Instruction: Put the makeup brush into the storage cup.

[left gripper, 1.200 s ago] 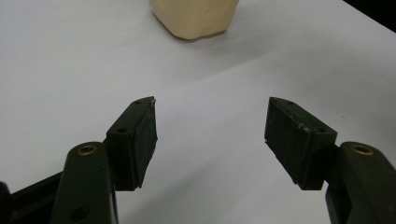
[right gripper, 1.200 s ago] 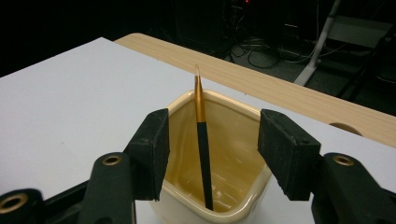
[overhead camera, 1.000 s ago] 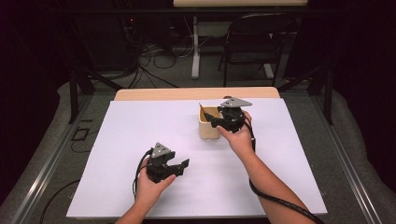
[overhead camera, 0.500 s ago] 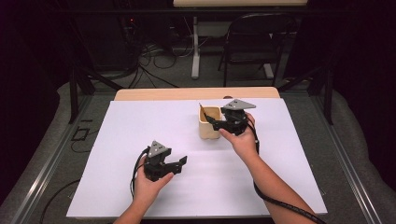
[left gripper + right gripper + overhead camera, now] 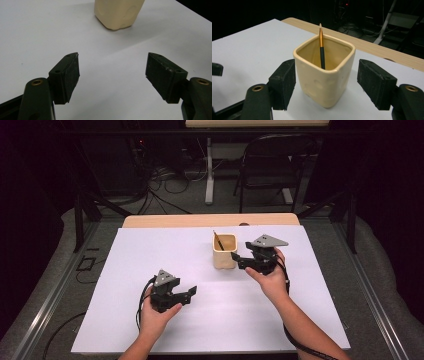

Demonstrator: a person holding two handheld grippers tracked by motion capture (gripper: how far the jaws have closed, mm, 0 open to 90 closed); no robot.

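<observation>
A cream square cup [image 5: 224, 252] stands on the white table sheet [image 5: 150, 250], back of centre, with a thin black-and-orange brush [image 5: 217, 240] leaning inside it. My right gripper [image 5: 239, 261] is just right of the cup, its jaws pointing at it. In the right gripper view the cup [image 5: 324, 77] and brush [image 5: 321, 50] sit between the wide-open jaws of the right gripper [image 5: 327, 82], with gaps on both sides. My left gripper [image 5: 192, 291] rests low at front left, open and holding nothing. In the left gripper view the cup [image 5: 117, 12] is far ahead of the left gripper [image 5: 112, 67].
A strip of wooden tabletop [image 5: 210, 220] shows beyond the sheet's far edge. Behind the table are a folding chair [image 5: 272, 165], a desk leg [image 5: 209, 170] and floor cables [image 5: 165, 175]. Bare white sheet lies between the two grippers and along the front.
My right gripper has drawn back to the right, from over the cup to beside it. The left gripper has shifted slightly left. The cup has stayed put.
</observation>
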